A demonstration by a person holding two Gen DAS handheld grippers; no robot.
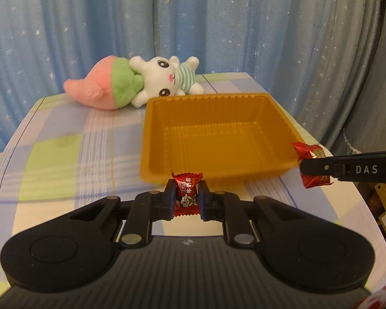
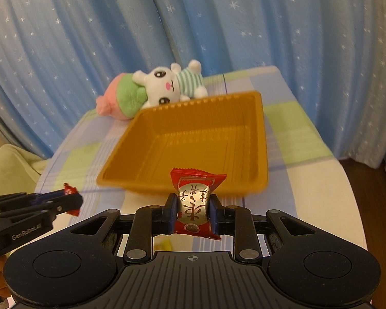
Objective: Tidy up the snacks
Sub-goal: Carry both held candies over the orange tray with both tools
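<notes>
Blue star-printed curtains (image 1: pixel 218 25) hang behind a table covered by a checked cloth (image 1: pixel 64 154) in lilac, green and white. On that cloth sits the gold plastic tray (image 1: pixel 218 108), ribbed along its walls, with nothing visible inside it. Just short of the tray's near rim, the left gripper (image 1: pixel 187 198) is clamped on a small red candy (image 1: pixel 187 195), its 2 fingers pressing the wrapper's sides while the crimped ends stick out above and below. The right gripper (image 2: pixel 191 211) is likewise closed on a red and silver snack packet (image 2: pixel 193 206), held upright between the finger pads, with its top edge overlapping the tray's near rim in the right wrist view. In the left wrist view that packet shows at the tray's near right corner, pinched by the black finger entering from the right edge. In the right wrist view the left gripper appears at the left edge, near the table's left side, a red scrap of wrapper showing at its tip. Beyond the tray's far left corner lies a white plush rabbit (image 1: pixel 164 77), touching a pink and green plush (image 1: pixel 103 85) to its left.
</notes>
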